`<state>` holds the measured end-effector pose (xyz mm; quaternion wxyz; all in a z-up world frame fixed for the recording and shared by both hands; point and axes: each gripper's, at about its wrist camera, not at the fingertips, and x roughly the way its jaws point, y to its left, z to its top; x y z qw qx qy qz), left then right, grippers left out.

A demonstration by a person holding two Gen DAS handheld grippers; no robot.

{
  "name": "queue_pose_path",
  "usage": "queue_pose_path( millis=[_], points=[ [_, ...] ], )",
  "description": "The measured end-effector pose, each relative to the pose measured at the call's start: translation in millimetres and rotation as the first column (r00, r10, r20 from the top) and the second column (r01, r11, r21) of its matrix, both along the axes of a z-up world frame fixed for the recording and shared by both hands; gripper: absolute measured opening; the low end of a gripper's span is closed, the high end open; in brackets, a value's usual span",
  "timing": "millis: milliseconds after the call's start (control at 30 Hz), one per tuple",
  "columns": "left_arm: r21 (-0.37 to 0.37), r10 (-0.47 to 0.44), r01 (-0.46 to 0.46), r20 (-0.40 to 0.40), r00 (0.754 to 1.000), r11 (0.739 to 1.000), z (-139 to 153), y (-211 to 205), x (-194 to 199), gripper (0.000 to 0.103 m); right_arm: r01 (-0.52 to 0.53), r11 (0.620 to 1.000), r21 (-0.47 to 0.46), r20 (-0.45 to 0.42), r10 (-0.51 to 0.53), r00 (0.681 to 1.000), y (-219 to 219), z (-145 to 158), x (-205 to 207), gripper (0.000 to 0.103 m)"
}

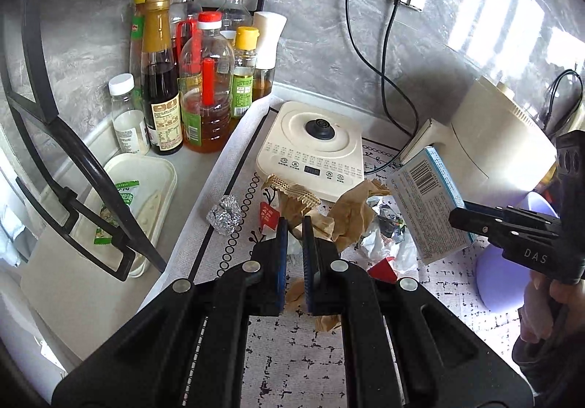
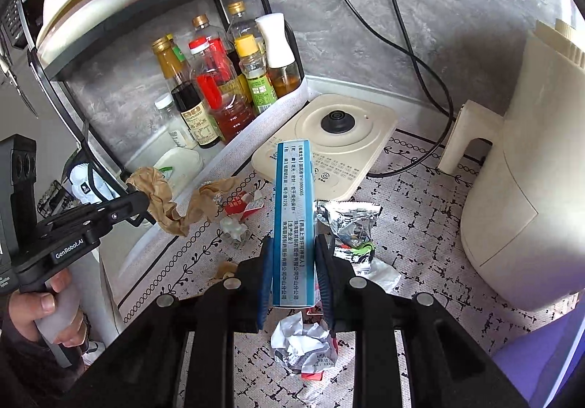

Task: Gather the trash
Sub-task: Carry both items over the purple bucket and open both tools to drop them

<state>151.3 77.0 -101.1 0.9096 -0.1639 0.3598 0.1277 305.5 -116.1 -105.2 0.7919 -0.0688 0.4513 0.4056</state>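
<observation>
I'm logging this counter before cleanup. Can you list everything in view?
Brown paper: one, crumpled, in left tongs.
Blue-white box: one, in right tongs.
Foil ball: one, silver, on mat.
Foil wrapper: one, silver, on mat.
White paper wad: one, on mat.
Kettle base: one, cream.
Bottles: several, under black rack.
Appliance: one, cream.
Hands: two, on handles.

Bottles (image 1: 190,78) left of cooker (image 1: 310,144) (trash (image 1: 351,221) in front), on mat (image 1: 449,283).
</observation>
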Motion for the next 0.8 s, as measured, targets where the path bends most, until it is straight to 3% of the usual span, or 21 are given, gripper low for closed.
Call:
queue_pose_path(
  millis=[400,600,800],
  points=[
    [0.037,-0.020,0.019,0.038,0.999,0.999,32,-30,-11,0.008,0.065,0.991,0.120,0.068,-0.073,0.995,-56,51,-8,0.023],
    [0.051,-0.077,0.074,0.056,0.995,0.996,42,-62,5,0.008,0.100,0.981,0.168,0.120,-0.121,0.985,-95,80,-9,0.023],
    [0.069,-0.159,0.155,0.065,0.985,0.986,49,-106,25,0.008,0.156,0.973,0.172,0.133,-0.179,0.975,-142,84,-10,0.023]
  ],
)
